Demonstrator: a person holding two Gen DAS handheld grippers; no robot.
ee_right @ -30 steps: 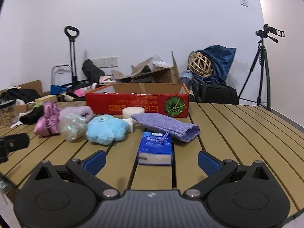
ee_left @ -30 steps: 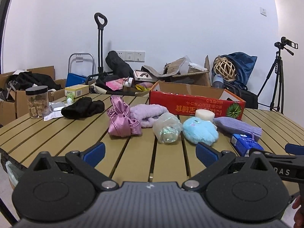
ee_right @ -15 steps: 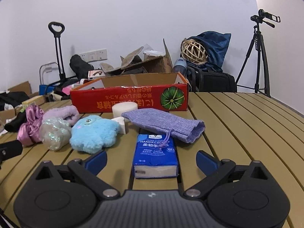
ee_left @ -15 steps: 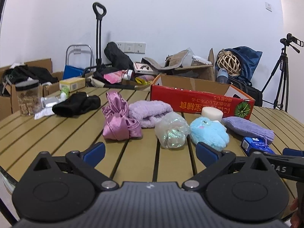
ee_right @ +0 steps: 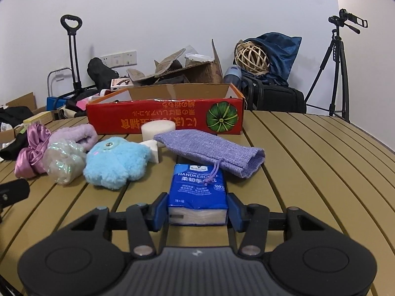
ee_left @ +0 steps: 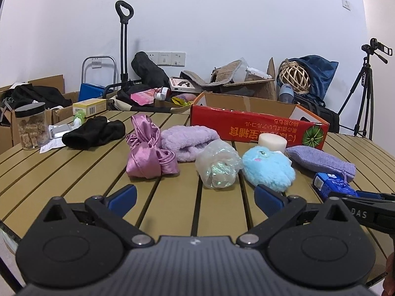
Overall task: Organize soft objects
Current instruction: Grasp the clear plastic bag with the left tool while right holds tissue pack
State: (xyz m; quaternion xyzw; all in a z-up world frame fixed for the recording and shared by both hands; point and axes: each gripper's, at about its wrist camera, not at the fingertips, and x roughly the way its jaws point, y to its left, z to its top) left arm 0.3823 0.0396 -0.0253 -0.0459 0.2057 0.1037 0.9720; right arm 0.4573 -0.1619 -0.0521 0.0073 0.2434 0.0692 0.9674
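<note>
On the slatted wooden table (ee_right: 308, 162) lies a blue handkerchief tissue pack (ee_right: 198, 187), and my right gripper (ee_right: 197, 212) is shut on its near end, one blue finger against each side. A purple knit pouch (ee_right: 209, 150) rests just behind the pack, its drawstring draped over it. To the left sit a blue plush (ee_right: 116, 162), an iridescent plastic bag (ee_right: 64, 162), a lilac fluffy cloth (ee_right: 74, 135) and a pink satin pouch (ee_right: 32, 153). My left gripper (ee_left: 195, 196) hangs open in front of the plastic bag (ee_left: 218, 167), holding nothing.
A red open-topped cardboard box (ee_right: 167, 120) stands behind the soft things, with a round white sponge (ee_right: 158, 129) in front of it. A black cloth (ee_left: 93, 135) and a jar (ee_left: 30, 125) sit at the far left. Clutter and a tripod (ee_right: 338, 69) line the wall.
My right gripper has moved forward over the table and shut its fingers on the tissue pack. The left gripper has edged closer to the soft things, staying open.
</note>
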